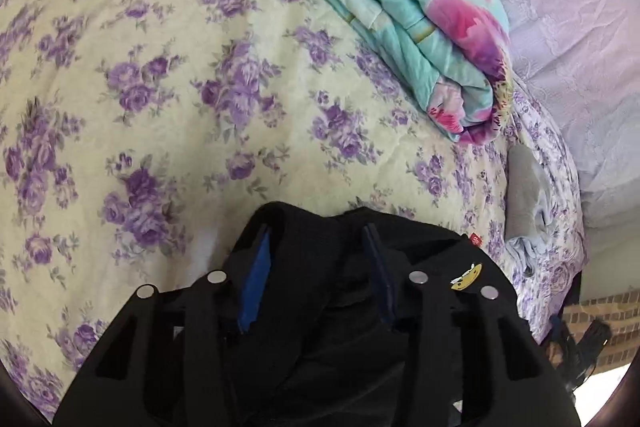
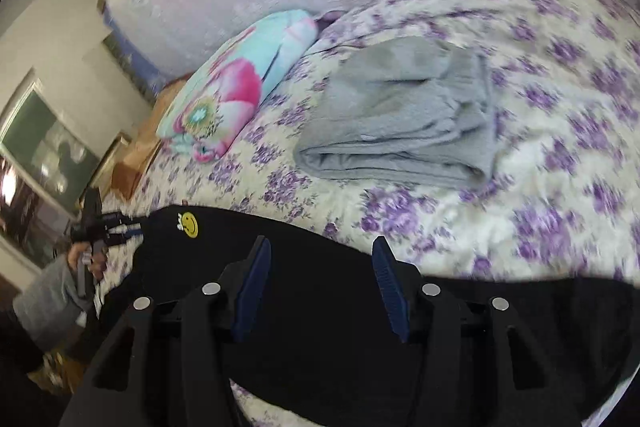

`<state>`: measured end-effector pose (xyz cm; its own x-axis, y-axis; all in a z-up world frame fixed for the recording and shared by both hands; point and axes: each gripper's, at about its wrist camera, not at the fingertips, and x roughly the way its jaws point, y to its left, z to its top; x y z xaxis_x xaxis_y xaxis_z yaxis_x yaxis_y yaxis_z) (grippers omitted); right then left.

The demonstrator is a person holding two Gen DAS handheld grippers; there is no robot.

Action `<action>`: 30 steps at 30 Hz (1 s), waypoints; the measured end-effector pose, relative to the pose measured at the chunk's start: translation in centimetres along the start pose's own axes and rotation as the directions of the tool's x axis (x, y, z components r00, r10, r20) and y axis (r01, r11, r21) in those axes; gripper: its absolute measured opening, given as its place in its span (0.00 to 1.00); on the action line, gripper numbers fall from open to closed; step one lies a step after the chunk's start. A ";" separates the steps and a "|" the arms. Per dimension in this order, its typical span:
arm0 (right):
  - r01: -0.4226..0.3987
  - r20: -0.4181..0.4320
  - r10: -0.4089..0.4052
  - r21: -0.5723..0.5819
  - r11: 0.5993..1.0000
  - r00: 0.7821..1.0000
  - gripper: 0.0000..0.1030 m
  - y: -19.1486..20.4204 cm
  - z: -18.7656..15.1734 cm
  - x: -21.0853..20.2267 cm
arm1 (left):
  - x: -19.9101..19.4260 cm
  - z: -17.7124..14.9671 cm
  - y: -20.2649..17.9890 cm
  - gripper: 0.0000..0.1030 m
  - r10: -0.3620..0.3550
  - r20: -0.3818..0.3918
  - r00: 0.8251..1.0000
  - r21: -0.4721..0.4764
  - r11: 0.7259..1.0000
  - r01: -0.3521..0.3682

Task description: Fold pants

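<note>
Low in the left wrist frame, the left gripper [image 1: 316, 243] clamps the black pants [image 1: 344, 307]; the right gripper [image 2: 320, 259] hovers wide over them on the bed [image 2: 540, 107].

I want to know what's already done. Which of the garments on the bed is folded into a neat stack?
The grey garment, lying folded beside the floral quilt. The black pants with the smiley patch are still spread out, bunched in the left gripper.

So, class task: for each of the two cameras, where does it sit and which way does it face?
Left wrist: sits on the left gripper, facing down over the black pants bunched between its fingers, toward the folded floral quilt.
Right wrist: sits on the right gripper, facing over the pants toward the grey folded garment; a hand with the other gripper shows at left.
Shared: pants, quilt, grey garment, bedspread.
</note>
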<state>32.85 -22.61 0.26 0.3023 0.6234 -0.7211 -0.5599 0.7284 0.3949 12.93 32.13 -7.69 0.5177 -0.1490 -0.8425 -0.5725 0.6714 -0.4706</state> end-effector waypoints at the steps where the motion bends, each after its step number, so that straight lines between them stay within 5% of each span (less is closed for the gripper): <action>1: -0.009 -0.040 0.007 -0.061 0.998 0.999 0.52 0.4 0.7 1.2 | -0.2 0.1 -0.2 0.24 0.005 0.006 1.000 0.012 1.000 -0.005; 6: -0.067 -0.209 0.014 -0.246 0.967 0.978 0.48 0.8 2.1 6.1 | -1.1 1.1 0.0 0.08 -0.006 0.042 0.999 -0.016 1.000 0.007; 14: -0.192 -0.342 0.075 -0.323 0.927 0.937 0.37 0.8 2.6 10.6 | -1.0 1.6 0.6 0.06 -0.005 0.012 1.000 -0.068 0.998 0.006; 16: -0.225 -0.353 0.104 -0.323 0.919 0.930 0.37 1.1 2.6 11.0 | -1.6 1.1 0.4 0.12 -0.019 0.013 1.000 -0.054 0.998 0.019; 18: -0.240 -0.364 0.111 -0.331 0.913 0.925 0.37 1.3 2.4 11.4 | -2.2 0.8 0.4 0.47 -0.007 0.008 1.000 -0.051 0.999 0.007; 22: -0.242 -0.398 0.093 -0.342 0.908 0.913 0.37 1.6 1.9 12.9 | -1.8 1.1 0.3 0.52 0.026 -0.019 0.999 -0.041 0.999 -0.026; 25: -0.236 -0.398 0.083 -0.354 0.905 0.914 0.37 1.8 1.7 13.2 | -0.9 1.3 0.2 0.52 0.023 -0.039 0.999 -0.055 0.998 -0.025; 27: -0.229 -0.392 0.071 -0.373 0.899 0.917 0.28 2.1 1.6 13.2 | 0.1 1.2 -0.2 0.51 0.023 -0.063 0.998 -0.051 0.998 -0.027; 30: -0.211 -0.384 0.047 -0.397 0.893 0.922 0.12 2.3 1.6 13.0 | 1.0 1.3 -0.9 0.28 0.048 -0.077 0.996 -0.019 0.999 -0.049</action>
<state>36.73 -12.43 -7.28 -0.0438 0.4995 -0.8652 -0.8700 0.4067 0.2788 14.82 32.33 -7.76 0.4394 -0.1721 -0.8816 -0.6095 0.6639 -0.4334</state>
